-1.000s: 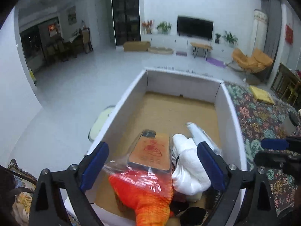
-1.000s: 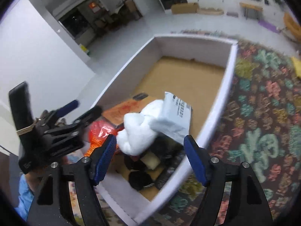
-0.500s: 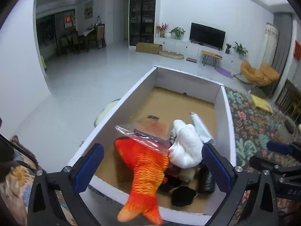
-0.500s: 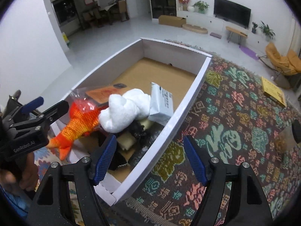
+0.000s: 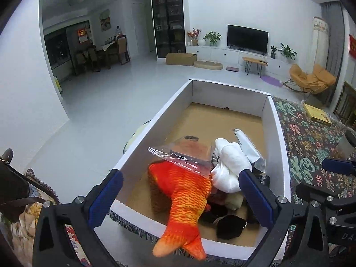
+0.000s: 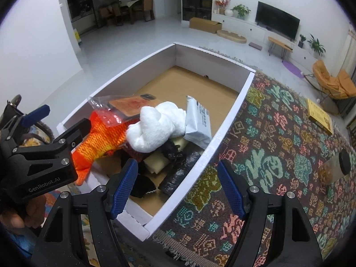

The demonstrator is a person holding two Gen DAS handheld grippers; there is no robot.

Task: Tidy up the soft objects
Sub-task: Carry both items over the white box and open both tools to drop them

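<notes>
Both claws are spread wide, nothing gripped: left gripper (image 5: 180, 197) and right gripper (image 6: 180, 185) are held over the cardboard box (image 6: 231, 109), orange plush fish (image 5: 187, 191) draped over its rim.

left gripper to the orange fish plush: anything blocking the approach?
Nothing visible. The left gripper is open and the orange fish plush lies between its fingers, tail draped over the box near wall. A clear plastic bag rests on its head end, beyond the fingers.
</notes>
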